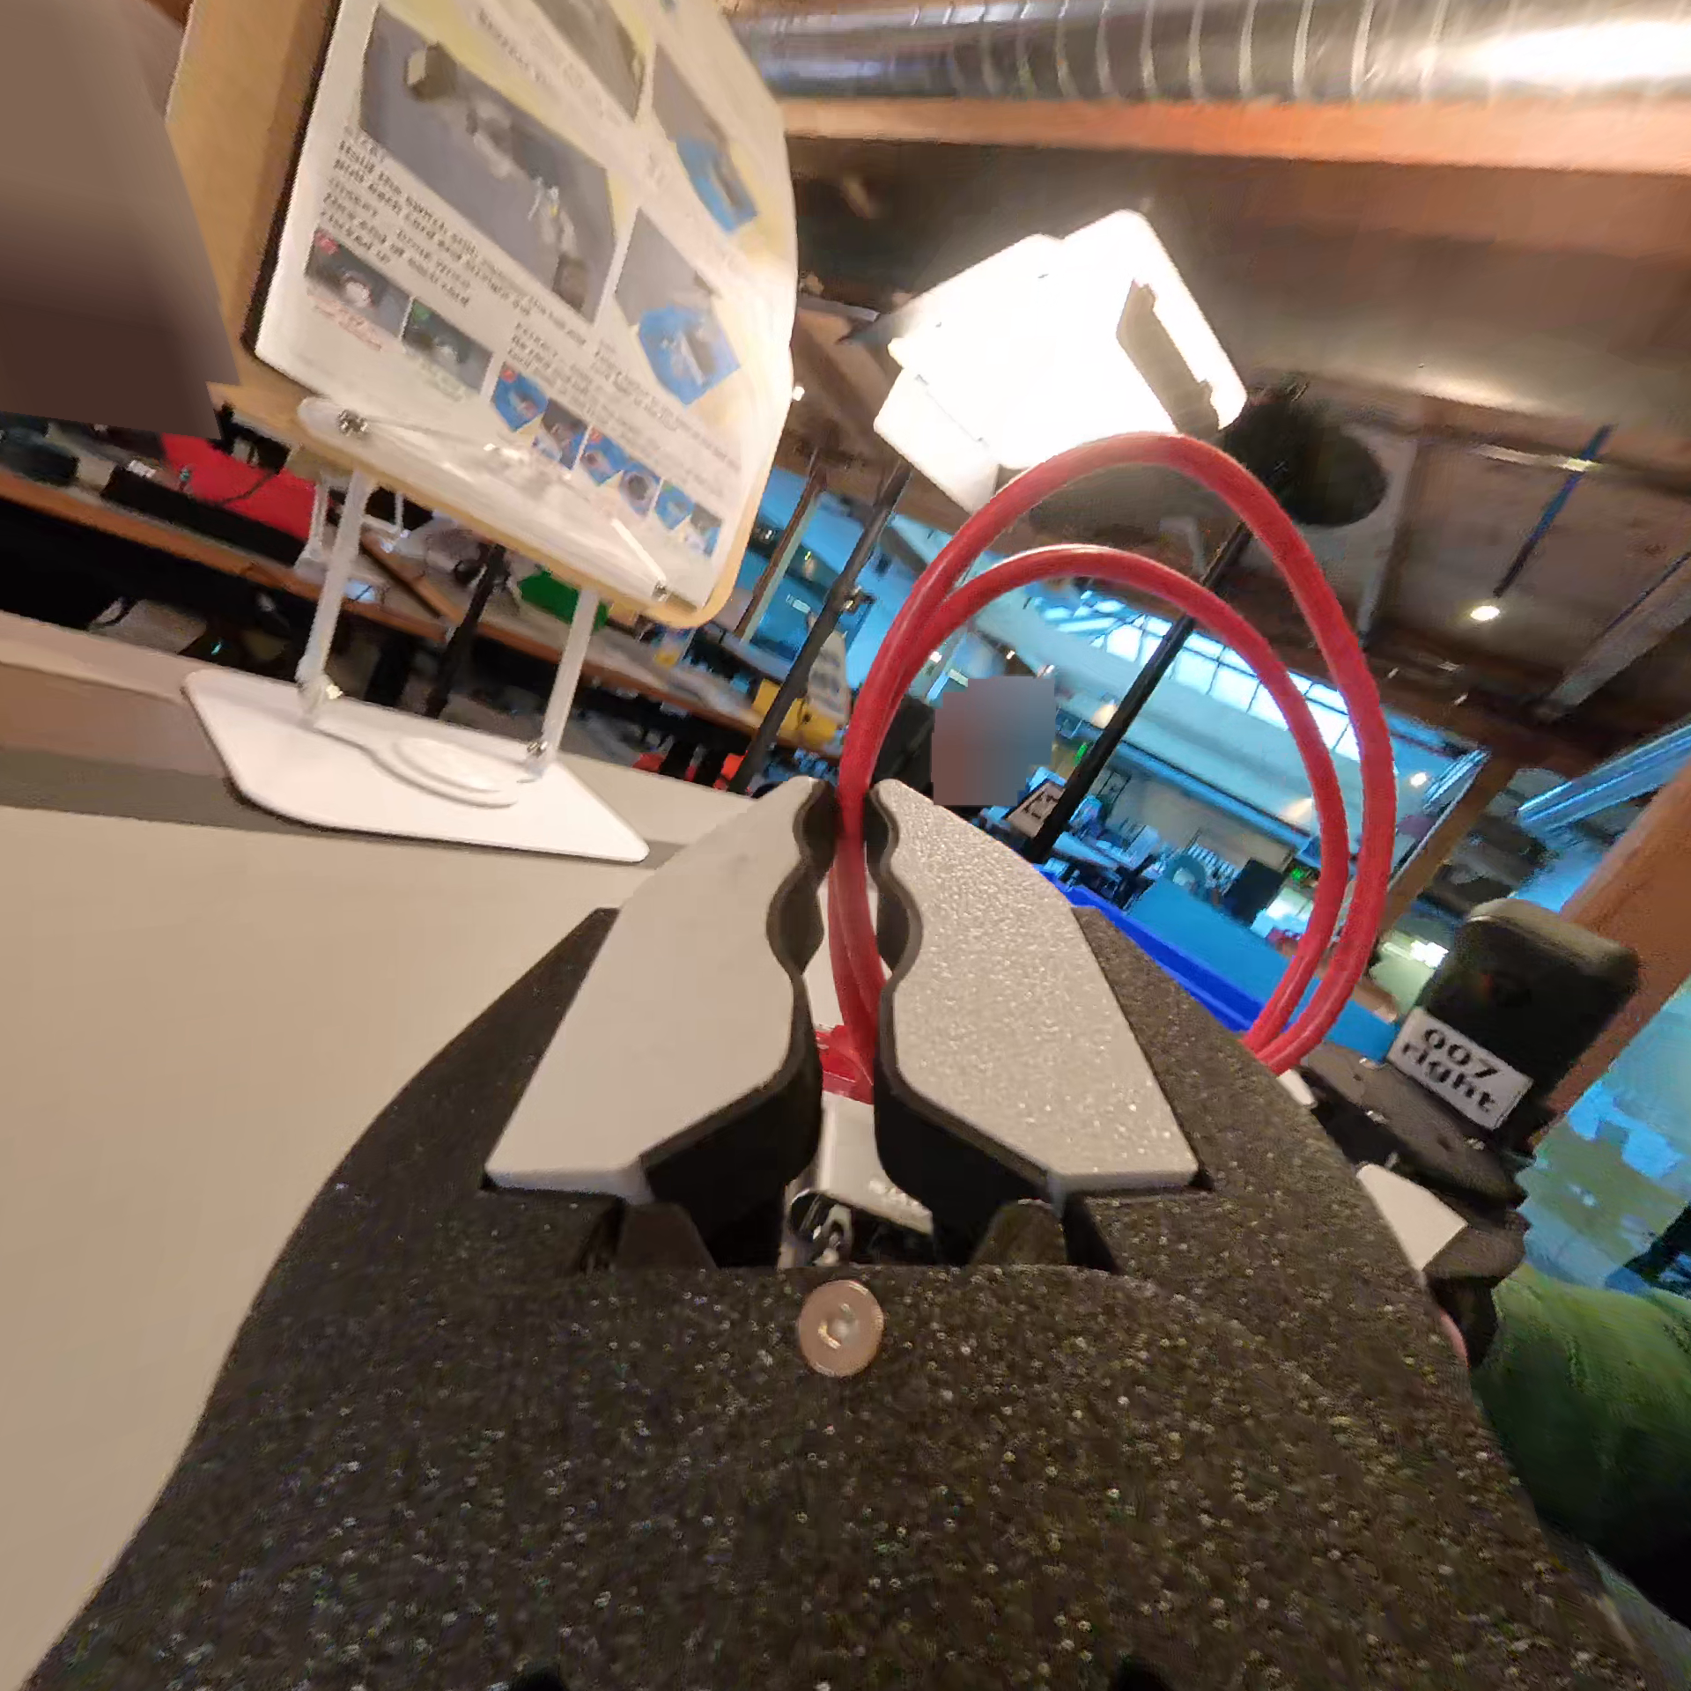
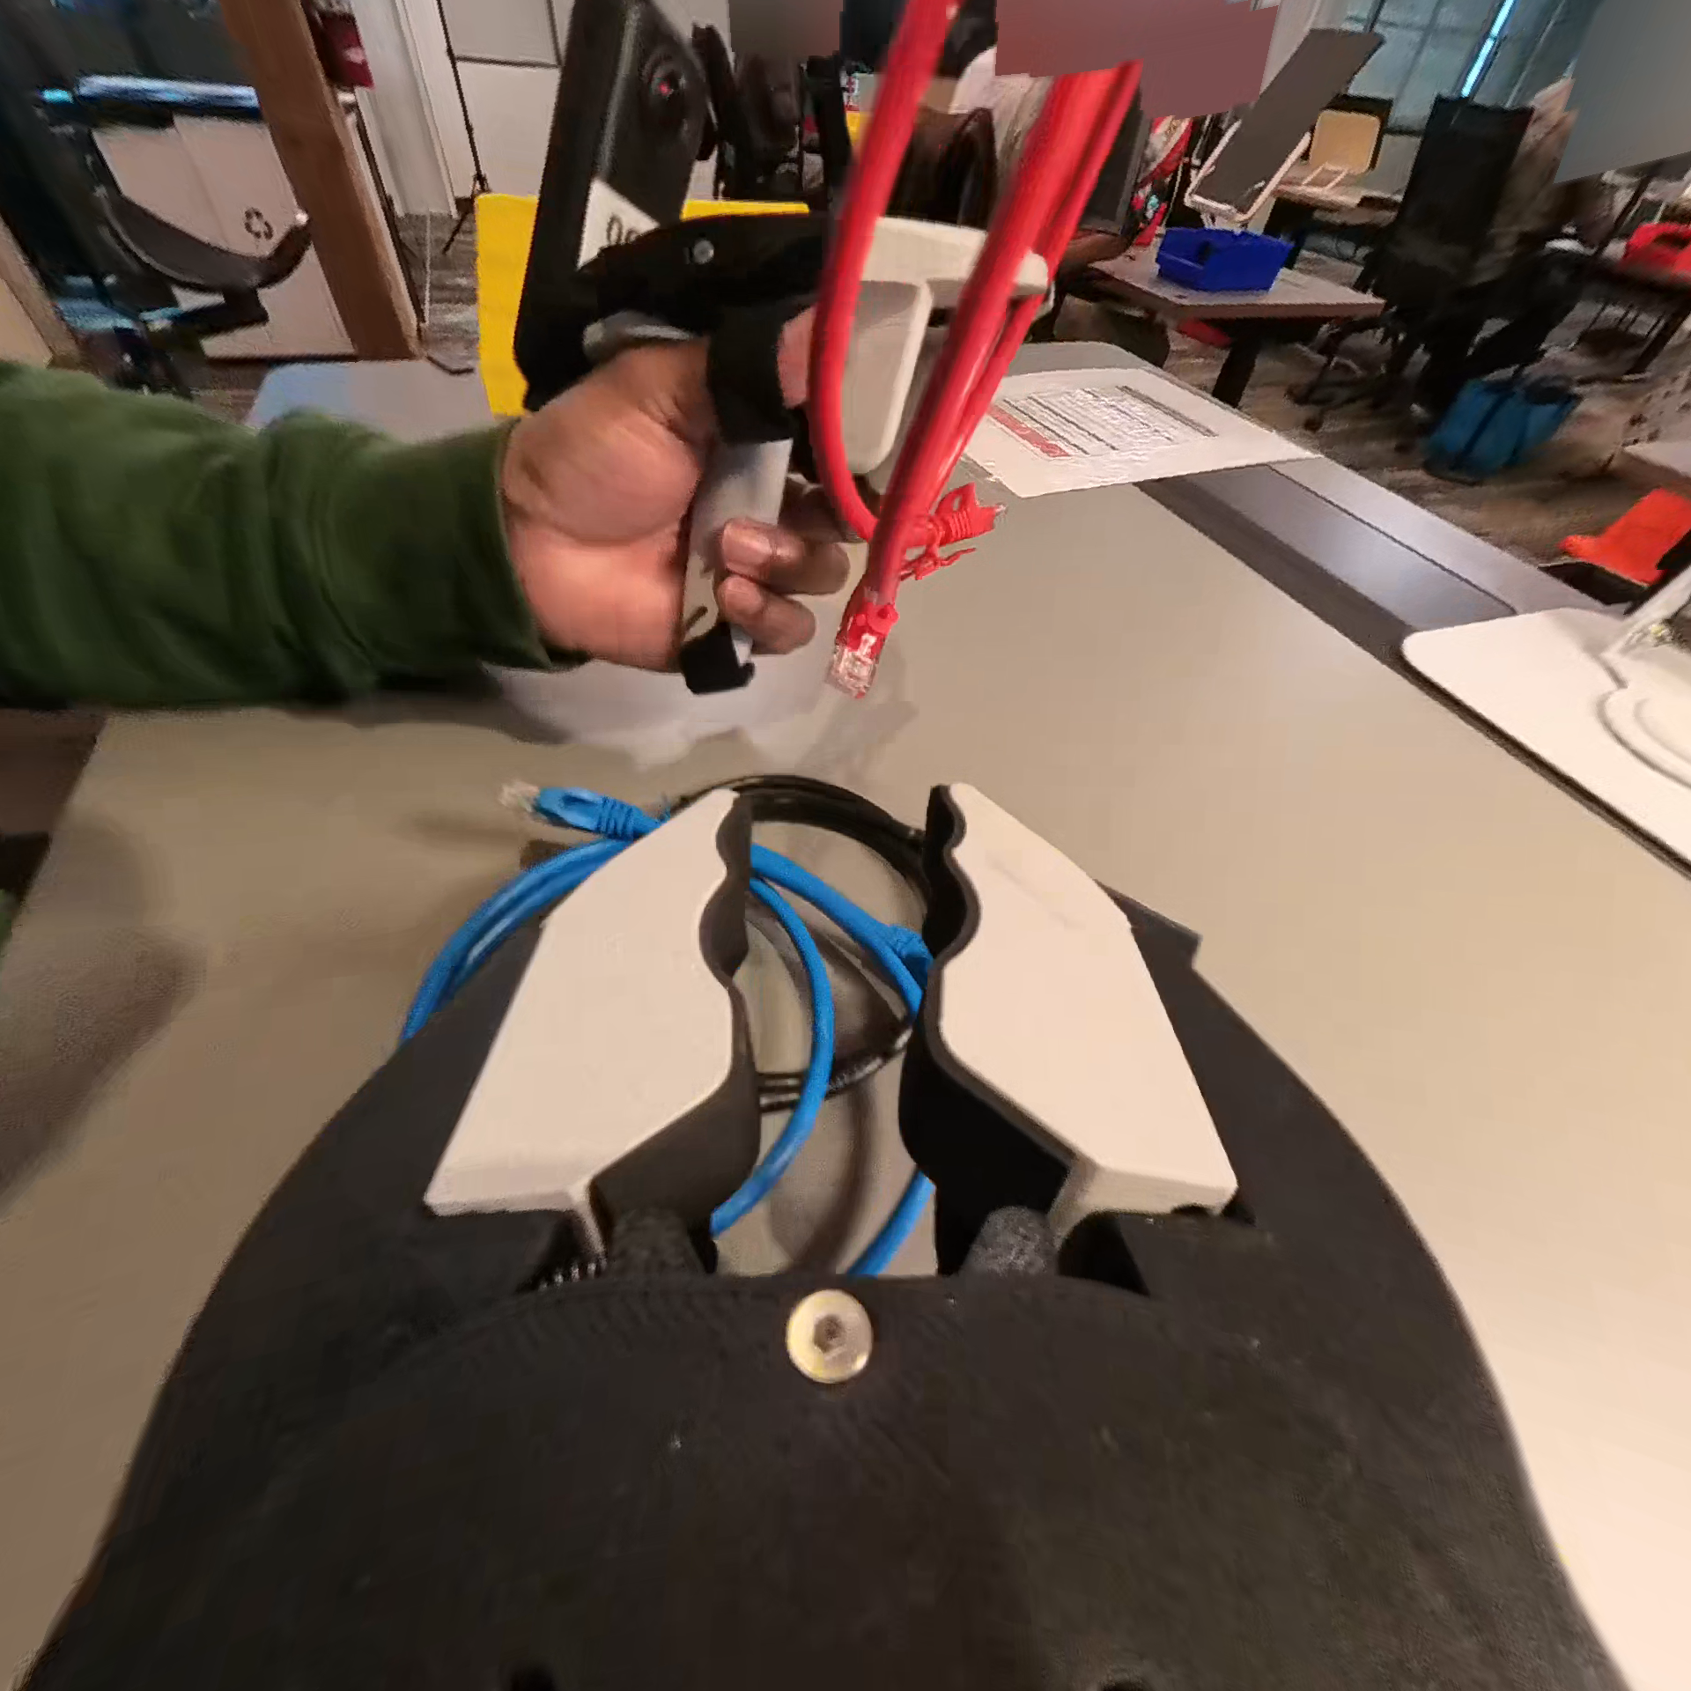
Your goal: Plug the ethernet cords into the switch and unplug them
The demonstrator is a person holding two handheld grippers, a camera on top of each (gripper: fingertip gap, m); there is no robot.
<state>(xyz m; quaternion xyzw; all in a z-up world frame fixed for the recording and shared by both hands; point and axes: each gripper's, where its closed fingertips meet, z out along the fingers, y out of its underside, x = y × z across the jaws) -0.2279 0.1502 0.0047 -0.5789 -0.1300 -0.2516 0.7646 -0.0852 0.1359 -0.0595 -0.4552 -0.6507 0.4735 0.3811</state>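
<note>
My left gripper [image 1: 846,798] is shut on a bundle of red ethernet cord [image 1: 1318,640], which loops up and right past its fingertips. In the right wrist view a hand holds that left gripper [image 2: 952,302] above the grey table, and the red cord [image 2: 924,412] hangs from it with a clear plug [image 2: 856,651] at its lowest end. My right gripper [image 2: 837,805] is open just above a coiled blue ethernet cord [image 2: 805,1034] that lies on the table with its plug [image 2: 549,805] pointing left. A black cord [image 2: 823,789] lies with the blue one. I cannot pick out the switch.
A white stand with an instruction sheet [image 1: 512,274] sits on the table to the left, and its base [image 2: 1556,695] shows at the right of the right wrist view. A printed sheet [image 2: 1125,430] lies at the table's far edge. The other gripper [image 1: 1510,1007] is close on the right. The gap from one gripper's tips to the other's is roughly 15 cm.
</note>
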